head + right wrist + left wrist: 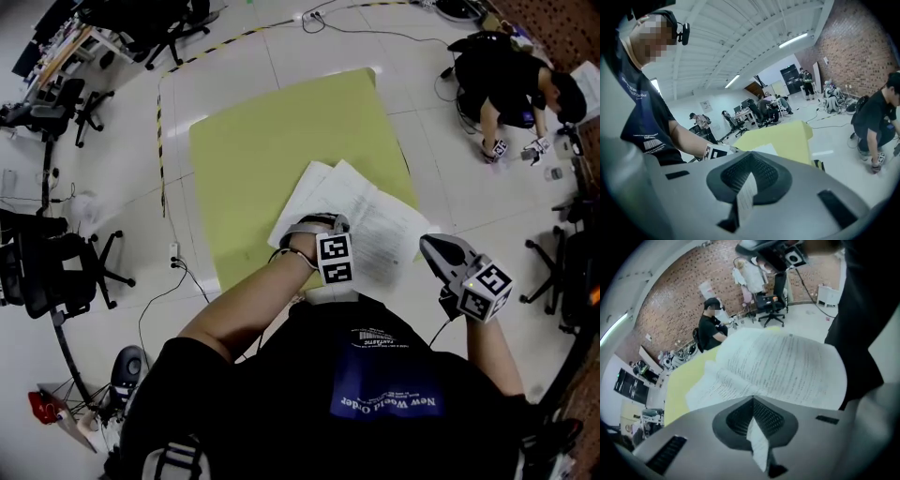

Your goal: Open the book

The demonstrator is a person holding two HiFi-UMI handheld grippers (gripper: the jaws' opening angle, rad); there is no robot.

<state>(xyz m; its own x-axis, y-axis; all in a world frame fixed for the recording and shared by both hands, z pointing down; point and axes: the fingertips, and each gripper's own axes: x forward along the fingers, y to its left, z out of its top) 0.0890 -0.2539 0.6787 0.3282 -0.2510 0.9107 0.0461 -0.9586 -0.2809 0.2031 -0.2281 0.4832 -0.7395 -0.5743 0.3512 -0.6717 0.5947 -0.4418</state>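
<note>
The thin book of white printed paper (pixel 370 220) already lies open, its pages fanned at the near edge of the yellow-green rectangular mat (pixel 262 141). The left gripper (pixel 317 230), jaws pressed together, points down over the pages. The right gripper (pixel 433 249), likewise closed, hangs just beside the mat's near right corner. The next move is probably to flatten the limp, slightly curling sheets.

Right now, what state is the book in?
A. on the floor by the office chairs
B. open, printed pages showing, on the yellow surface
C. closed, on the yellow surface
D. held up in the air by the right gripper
B: the book lies spread open with its printed pages facing up, resting on the yellow surface.
</note>
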